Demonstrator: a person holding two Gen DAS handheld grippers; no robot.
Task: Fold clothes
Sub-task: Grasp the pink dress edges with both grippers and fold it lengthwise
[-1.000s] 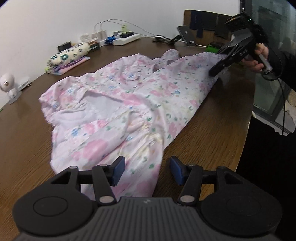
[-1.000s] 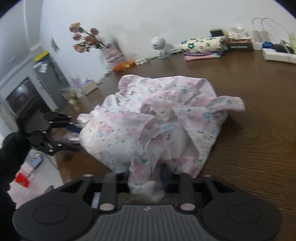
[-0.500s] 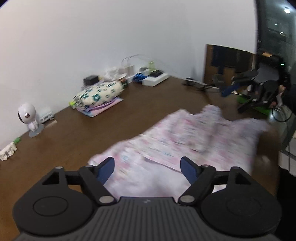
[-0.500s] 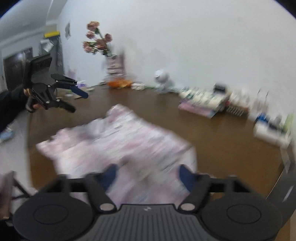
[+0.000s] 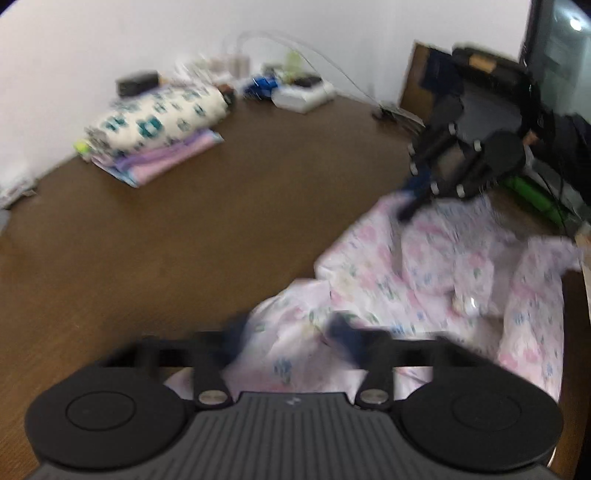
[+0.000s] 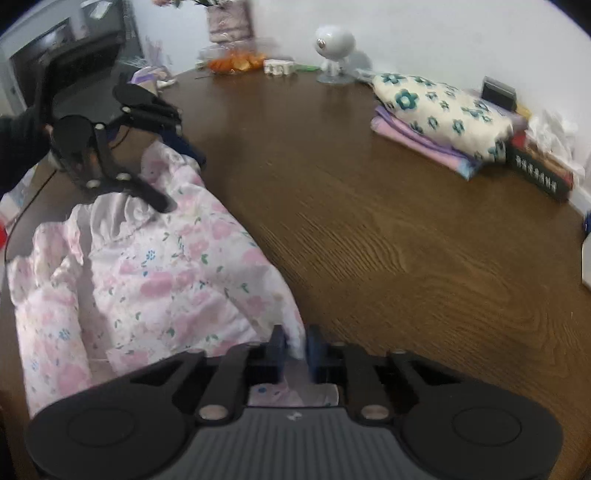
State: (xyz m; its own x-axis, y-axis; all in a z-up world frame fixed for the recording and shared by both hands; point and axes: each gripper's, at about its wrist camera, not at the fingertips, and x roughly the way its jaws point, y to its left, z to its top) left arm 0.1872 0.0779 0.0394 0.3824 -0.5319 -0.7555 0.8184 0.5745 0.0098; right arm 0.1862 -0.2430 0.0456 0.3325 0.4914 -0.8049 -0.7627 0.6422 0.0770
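A pink floral garment [image 5: 424, 266] lies crumpled on the brown wooden table [image 5: 184, 240], near its edge. In the blurred left wrist view my left gripper [image 5: 290, 330] is closing. Its blue pads still stand apart, with a bunch of the fabric between them. The right wrist view shows the garment [image 6: 166, 280] from the other end. There my right gripper [image 6: 295, 343] is closing too, its pads pinched on a fold at the cloth's edge. Each gripper shows in the other's view: the left gripper [image 6: 181, 181] and the right gripper [image 5: 406, 206], both at the garment.
A stack of folded cloths [image 6: 443, 114] topped by a white piece with teal flowers sits by the wall. A white camera [image 6: 334, 44], a vase [image 6: 229, 18], a dark box [image 6: 539, 173] and a power strip with cables [image 5: 303, 96] line the table's back.
One second ago the right gripper held fabric and the left stood open at a hem. Both then rose with jaws wide, swung across, and now sit low at the garment with jaws narrowed.
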